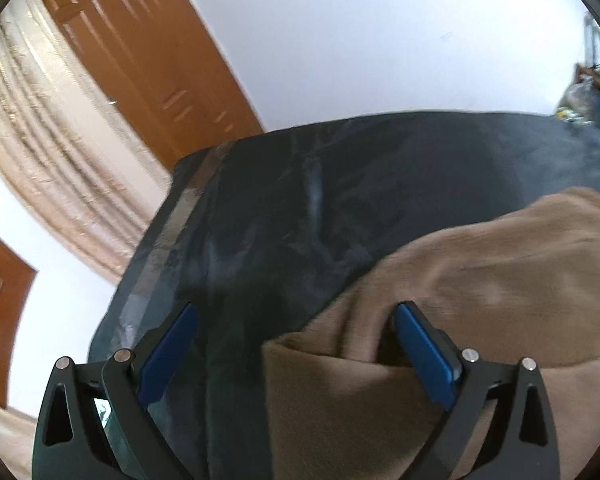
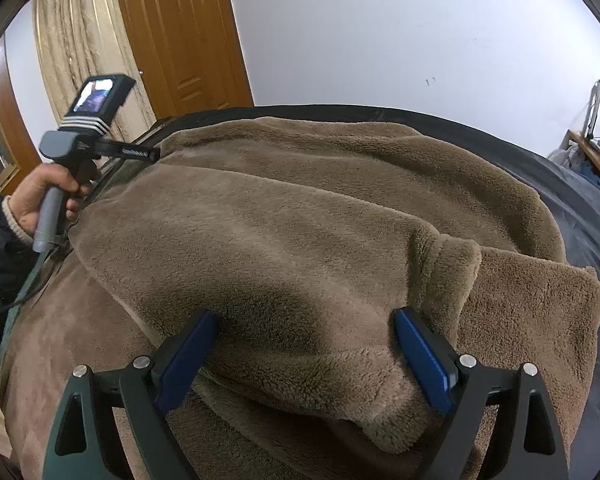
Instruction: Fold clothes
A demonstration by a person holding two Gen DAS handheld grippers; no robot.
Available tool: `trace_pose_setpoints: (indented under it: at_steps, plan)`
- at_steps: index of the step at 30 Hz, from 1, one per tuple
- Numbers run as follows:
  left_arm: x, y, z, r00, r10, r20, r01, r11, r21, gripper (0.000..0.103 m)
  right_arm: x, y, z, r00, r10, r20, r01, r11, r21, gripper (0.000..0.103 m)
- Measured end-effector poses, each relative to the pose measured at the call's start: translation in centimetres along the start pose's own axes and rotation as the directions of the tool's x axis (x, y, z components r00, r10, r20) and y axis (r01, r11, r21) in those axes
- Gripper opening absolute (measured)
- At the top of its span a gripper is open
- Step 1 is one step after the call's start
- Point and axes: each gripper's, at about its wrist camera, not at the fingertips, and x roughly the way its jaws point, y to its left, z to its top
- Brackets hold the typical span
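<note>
Across the dark-covered surface (image 2: 580, 208) lies a brown fleece garment (image 2: 300, 220), partly folded over itself. Right tongs (image 2: 304, 336) stand spread wide over a thick fold, nothing clamped. Left tongs (image 1: 296, 328) are also spread, one finger against the garment's edge.

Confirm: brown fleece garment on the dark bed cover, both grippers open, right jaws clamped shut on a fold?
Not quite. In the right wrist view the right gripper is open, its jaws spread wide around a fold of the brown fleece garment, not clamped. The rest holds: left gripper open, dark bed cover underneath.
</note>
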Motion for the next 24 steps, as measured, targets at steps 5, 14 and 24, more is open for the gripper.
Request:
trace_pose_setpoints:
  at_steps: [5,14,24]
  plan:
    - [-2.7,-2.4,1.6,0.999,-0.04,0.028,0.039,0.998,0.056,0.1,-0.1,0.1,0.0,1.0,-0.002,-0.001,0.002,1.0,-0.002,0.093]
    - [2.1,-5.9,4.6,0.998,0.022,-0.056,-0.019,0.998,0.052,0.101,-0.4,-0.2,-0.2,1.0,0.004,0.0,-0.004,1.0,0.0,0.093]
    - [2.6,-4.6,4.6,0.998,-0.003,-0.058,0.005,1.0,0.026,0.101,-0.5,-0.5,-0.2,1.0,0.013,-0.001,-0.013,1.0,0.003,0.094]
